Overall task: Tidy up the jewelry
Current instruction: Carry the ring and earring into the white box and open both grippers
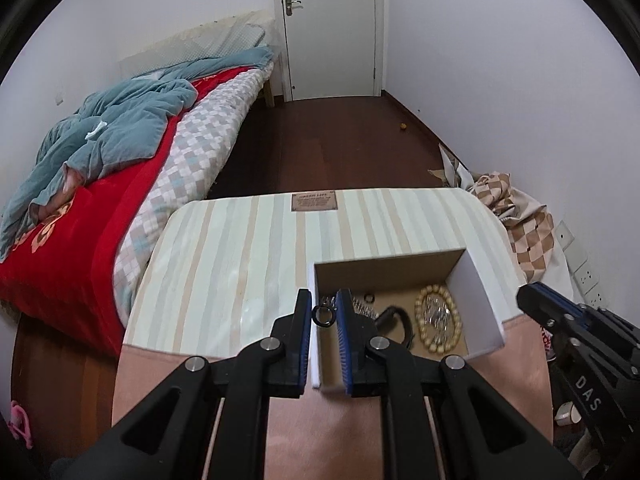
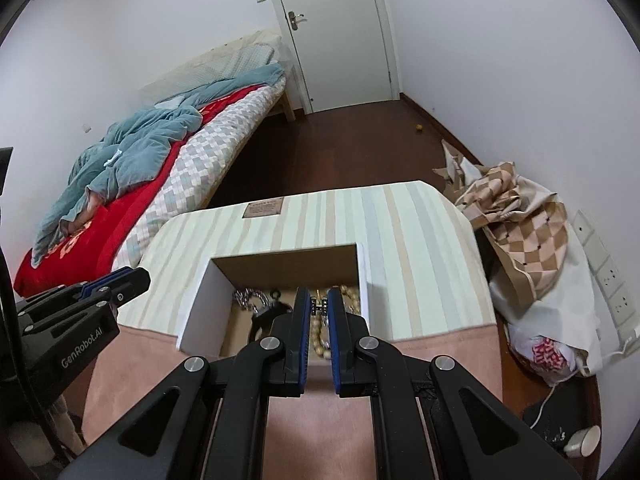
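Note:
An open white box (image 1: 486, 292) with a cardboard floor stands on a striped mattress (image 1: 240, 248). Inside lie a beige bead bracelet (image 1: 438, 320), a silver chain (image 2: 248, 298) and a dark clip (image 1: 394, 320). My left gripper (image 1: 324, 312) is shut on a small black ring (image 1: 323, 316), held over the box's left wall. My right gripper (image 2: 319, 306) is shut on a small metal piece of jewelry (image 2: 319, 305) above the box's (image 2: 192, 304) right side, over the beads (image 2: 320, 340). Each gripper shows in the other view, the right one (image 1: 532, 300) and the left one (image 2: 132, 280).
A bed with red cover and blue blanket (image 1: 120, 132) lies to the left. A checkered cloth bag (image 2: 524, 232) sits at the right wall. A closed white door (image 1: 328, 28) is beyond a dark wood floor (image 1: 320, 140).

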